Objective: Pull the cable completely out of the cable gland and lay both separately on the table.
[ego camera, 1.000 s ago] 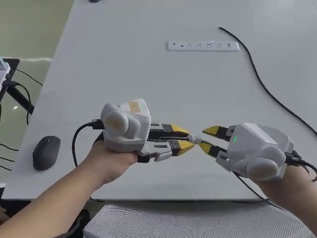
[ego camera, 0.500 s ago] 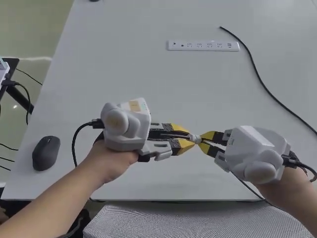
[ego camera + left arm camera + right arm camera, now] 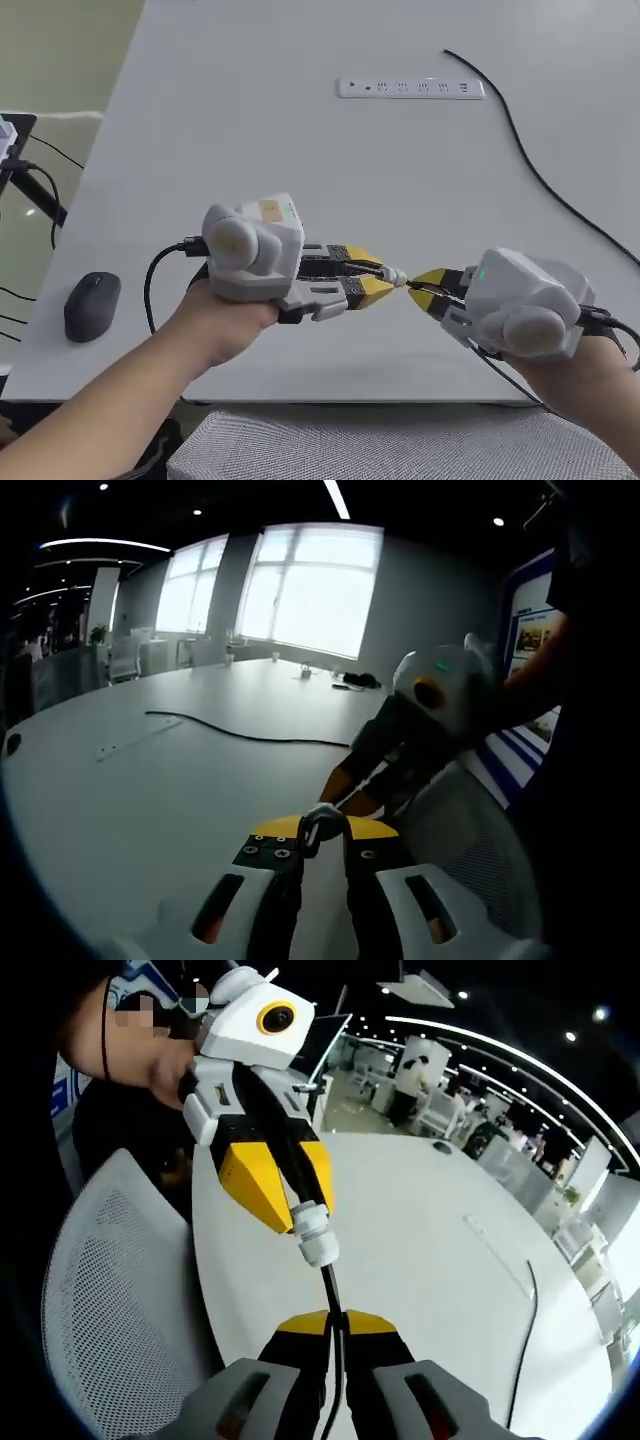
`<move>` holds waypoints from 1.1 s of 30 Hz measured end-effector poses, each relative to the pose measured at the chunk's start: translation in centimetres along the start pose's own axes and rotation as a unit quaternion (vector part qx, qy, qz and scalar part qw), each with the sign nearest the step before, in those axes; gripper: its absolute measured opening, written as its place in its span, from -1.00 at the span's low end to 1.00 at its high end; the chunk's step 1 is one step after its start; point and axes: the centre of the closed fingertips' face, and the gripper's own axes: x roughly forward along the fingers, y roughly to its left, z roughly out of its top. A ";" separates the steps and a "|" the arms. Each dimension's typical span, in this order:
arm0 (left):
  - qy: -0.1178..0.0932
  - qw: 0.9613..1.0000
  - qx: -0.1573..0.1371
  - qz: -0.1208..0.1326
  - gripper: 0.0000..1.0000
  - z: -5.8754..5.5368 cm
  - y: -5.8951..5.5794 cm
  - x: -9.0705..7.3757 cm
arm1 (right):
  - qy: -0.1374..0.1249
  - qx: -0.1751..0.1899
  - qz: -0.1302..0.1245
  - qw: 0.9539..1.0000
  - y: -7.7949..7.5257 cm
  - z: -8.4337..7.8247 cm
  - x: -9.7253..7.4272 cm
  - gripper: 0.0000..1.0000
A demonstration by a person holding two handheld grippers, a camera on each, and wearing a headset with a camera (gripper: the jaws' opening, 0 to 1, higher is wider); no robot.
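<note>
Your left gripper (image 3: 322,832) clamps the rigid, probably light cable gland (image 3: 316,1237); your right gripper (image 3: 336,1322) pinches the thin, probably slippery cable (image 3: 328,1288) just beside it

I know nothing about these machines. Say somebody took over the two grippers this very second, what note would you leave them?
Left gripper: shut on the white cable gland, held in the air over the table.
Right gripper: shut on the black cable, close to the gland.
Done: both parts are gripped.
Left to do: the cable runs into the gland, so pull the two apart until it comes free, then lay each down separately.
</note>
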 end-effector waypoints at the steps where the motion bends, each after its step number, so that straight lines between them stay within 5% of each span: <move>1: -0.002 1.000 -0.001 0.000 -0.70 0.1 0.0 0.0 | 0.000 0.007 -0.001 1.000 -0.1 -0.2 -0.1 -1.00; 5: -0.004 1.000 -0.002 0.002 -0.70 0.2 0.1 0.0 | 0.013 0.038 -0.005 0.999 -0.7 -2.0 -0.1 -1.00; 7: -0.005 1.000 -0.001 0.003 -0.70 0.2 0.1 0.0 | 0.016 0.081 0.001 0.997 -0.5 -2.7 -0.2 -1.00; 17: -0.007 1.000 -0.005 0.008 -0.70 0.1 0.3 -0.3 | 0.022 0.131 -0.002 0.991 -0.8 -4.6 -0.5 -1.00; 33: -0.005 1.000 -0.008 0.011 -0.70 -0.2 0.0 -0.6 | 0.040 0.124 -0.016 0.991 -1.1 -6.7 -1.2 -1.00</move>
